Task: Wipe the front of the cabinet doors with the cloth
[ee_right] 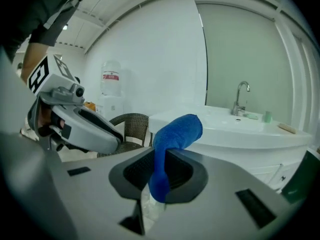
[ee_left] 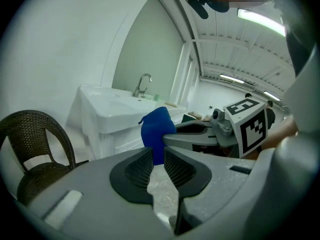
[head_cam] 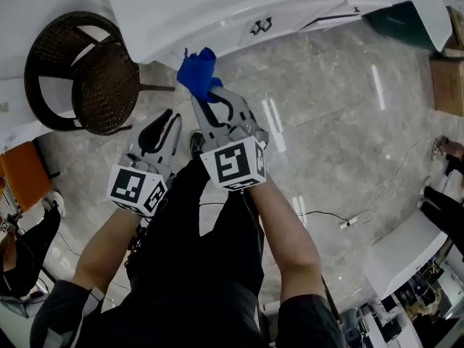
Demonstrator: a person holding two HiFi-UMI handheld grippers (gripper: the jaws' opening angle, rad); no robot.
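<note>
Head view: right tool [head_cam: 206, 97] is clamped on the cloth [head_cam: 197, 69], held up short of the cabinet doors [head_cam: 217, 31]. Left tool [head_cam: 162, 127] is narrow, nothing in it. Looks like no wiping yet, so the whole front's left to do.

bunched blue cloth [head_cam: 198, 75], near white cabinet doors [head_cam: 243, 29]

The right hand-held gripper [head_cam: 208, 96] reaches ahead of the left hand-held gripper [head_cam: 168, 119], with the cloth [head_cam: 198, 73] between its jaws and close before the front of the sink cabinet [head_cam: 254, 20]. A wicker chair [head_cam: 80, 75] stands on the floor [head_cam: 341, 136] to the left of both, beside the cabinet's left end. The faucet [ee_right: 241, 96] sits on the cabinet's top, toward the back.
</note>
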